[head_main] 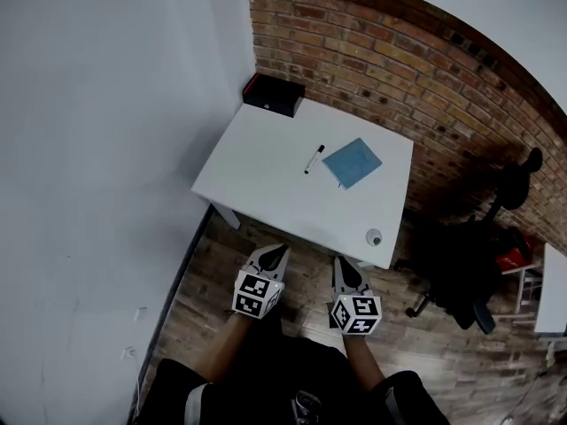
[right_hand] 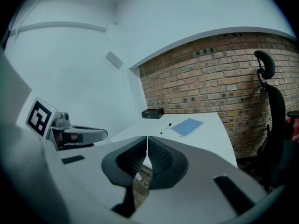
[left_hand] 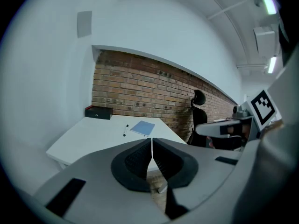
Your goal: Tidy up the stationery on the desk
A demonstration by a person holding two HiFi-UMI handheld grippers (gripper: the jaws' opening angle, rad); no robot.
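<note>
On the white desk (head_main: 266,171) lie a black-and-white marker pen (head_main: 314,159) and a blue notebook (head_main: 352,163) just right of it. A black box (head_main: 273,95) stands at the desk's far left corner against the brick wall. My left gripper (head_main: 280,253) and right gripper (head_main: 342,267) hover side by side over the wooden floor, just short of the desk's near edge, both shut and empty. The left gripper view shows the pen (left_hand: 125,130), notebook (left_hand: 143,128) and box (left_hand: 98,112) beyond its jaws. The pen (right_hand: 165,128), notebook (right_hand: 187,126) and box (right_hand: 153,113) also appear in the right gripper view.
A small round grey object (head_main: 374,235) sits near the desk's near right corner. A black office chair (head_main: 469,268) stands on the floor to the right of the desk. A white wall (head_main: 97,149) runs along the left. Another white tabletop (head_main: 554,290) shows at the far right.
</note>
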